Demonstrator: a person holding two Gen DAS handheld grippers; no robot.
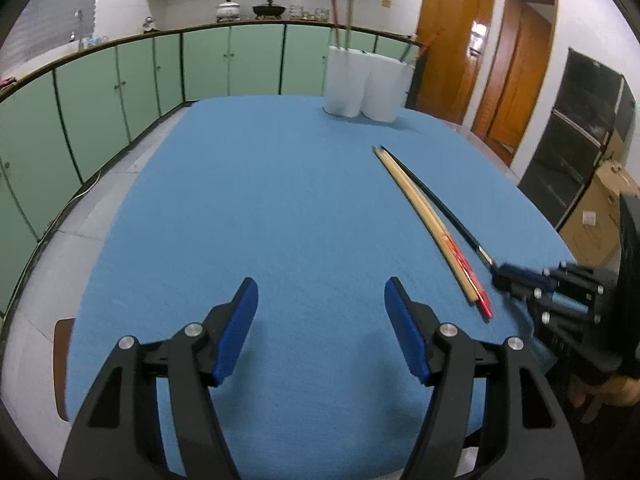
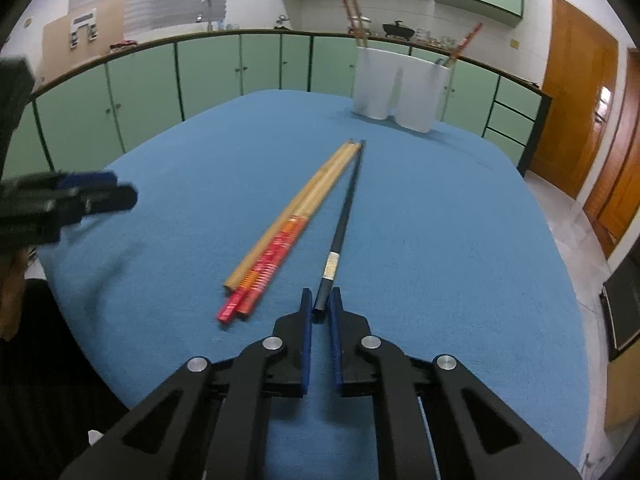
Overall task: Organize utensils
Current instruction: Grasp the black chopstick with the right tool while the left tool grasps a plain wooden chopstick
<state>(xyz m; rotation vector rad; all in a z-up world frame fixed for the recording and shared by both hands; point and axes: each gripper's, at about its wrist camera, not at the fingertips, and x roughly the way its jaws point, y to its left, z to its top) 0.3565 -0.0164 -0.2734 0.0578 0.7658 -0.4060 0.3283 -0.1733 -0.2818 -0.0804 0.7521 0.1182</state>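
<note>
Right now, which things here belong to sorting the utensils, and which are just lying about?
Belongs to the job:
black chopstick, in the right gripper
wooden and red chopsticks
white holders
left gripper, open

Just about:
pots on the counter
cardboard box

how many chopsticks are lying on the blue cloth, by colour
black chopstick: 1, its near end between the right gripper pads
plain wooden chopstick: 1
red-handled chopsticks: 2
total: 4
</note>
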